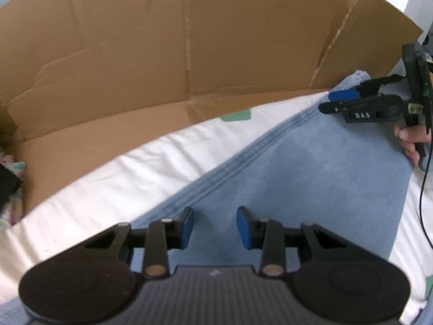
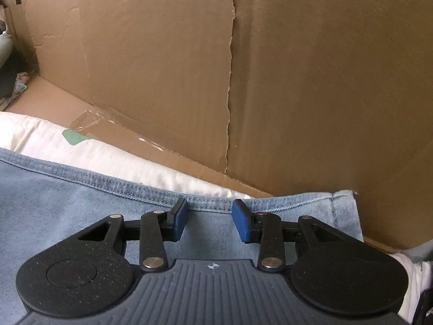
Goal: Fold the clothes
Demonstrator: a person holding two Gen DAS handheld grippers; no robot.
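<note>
Light blue jeans (image 1: 311, 168) lie flat on a white sheet (image 1: 108, 184), their stitched side seam running diagonally. My left gripper (image 1: 215, 216) hovers over the denim near that seam; it is open, with nothing between its blue pads. My right gripper (image 1: 326, 102) shows at the far right, near the jeans' far end, with a person's hand (image 1: 411, 140) on its handle. In the right wrist view the right gripper (image 2: 209, 211) is open just above the jeans (image 2: 67, 197), its pads on either side of the seam edge, close to the hem (image 2: 343, 197).
A tall brown cardboard wall (image 1: 189, 40) stands along the far side of the sheet and fills most of the right wrist view (image 2: 297, 81). The sheet (image 2: 81, 149) carries a green patch (image 1: 235, 115). A black cable (image 1: 422, 203) hangs at the right. Patterned cloth (image 1: 10, 189) lies left.
</note>
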